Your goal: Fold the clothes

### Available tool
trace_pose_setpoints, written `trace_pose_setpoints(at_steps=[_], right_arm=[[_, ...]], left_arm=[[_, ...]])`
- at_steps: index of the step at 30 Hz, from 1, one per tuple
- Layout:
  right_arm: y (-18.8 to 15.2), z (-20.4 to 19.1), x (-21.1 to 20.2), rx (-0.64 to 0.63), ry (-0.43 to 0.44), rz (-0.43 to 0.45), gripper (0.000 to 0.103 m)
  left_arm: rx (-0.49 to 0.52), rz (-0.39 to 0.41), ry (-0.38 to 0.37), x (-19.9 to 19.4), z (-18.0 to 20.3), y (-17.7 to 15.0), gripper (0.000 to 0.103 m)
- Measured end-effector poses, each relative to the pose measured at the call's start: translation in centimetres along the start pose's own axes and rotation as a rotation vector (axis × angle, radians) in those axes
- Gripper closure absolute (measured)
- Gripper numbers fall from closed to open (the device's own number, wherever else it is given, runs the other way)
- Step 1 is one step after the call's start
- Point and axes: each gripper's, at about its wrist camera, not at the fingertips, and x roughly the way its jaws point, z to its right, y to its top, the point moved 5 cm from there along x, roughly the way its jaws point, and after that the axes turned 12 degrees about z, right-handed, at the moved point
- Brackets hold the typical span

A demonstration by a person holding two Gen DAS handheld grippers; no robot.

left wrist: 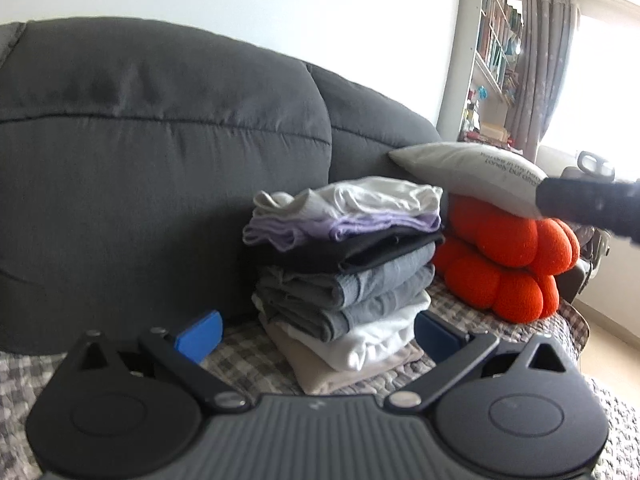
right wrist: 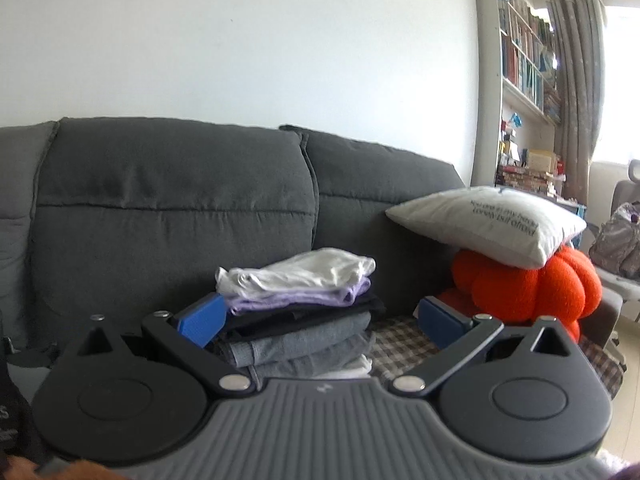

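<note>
Sitting mid-frame on checked sofa cover (left wrist: 248, 356): folded clothes stack (left wrist: 344, 276), white tee on top, against grey sofa back (left wrist: 160, 152). Standing wide apart w/ nothing btwn: left gripper (left wrist: 318, 336) jaws, right gripper (right wrist: 320, 320) jaws. Lying right of stack: orange cushion (left wrist: 508, 268) under white pillow (left wrist: 472, 176).

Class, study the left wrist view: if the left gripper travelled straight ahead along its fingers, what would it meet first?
Most likely the stack of folded clothes on the sofa: it sits dead ahead between the open fingers of the left gripper, with nothing visible in between. How far off the stack lies is hard to judge.
</note>
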Motion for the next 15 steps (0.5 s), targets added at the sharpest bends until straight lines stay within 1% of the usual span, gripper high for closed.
trace_pose_setpoints(at_steps=[2, 3, 5, 9, 15], right_arm=[[-0.9, 0.4, 0.3, 0.008, -0.01, -0.004, 0.0], [-1.2, 0.6, 0.6, -0.001, -0.01, -0.024, 0.0], [-1.3, 1.0, 1.1, -0.025, -0.04, -0.032, 0.0], [-0.1, 1.3, 1.5, -0.003, -0.037, -0.006, 0.0], [-0.7, 0.4, 1.5, -0.03, -0.016, -0.003, 0.0]], left_arm=[[0.014, -0.013, 0.003, 0.3, 0.2, -0.3, 0.001], [0.017, -0.014, 0.011, 0.3, 0.2, -0.5, 0.001], [0.024, -0.02, 0.035, 0.4, 0.1, -0.7, 0.001], [0.036, -0.023, 0.086, 0.4, -0.2, -0.8, 0.0], [0.056, -0.011, 0.101, 0.2, -0.4, -0.8, 0.0]])
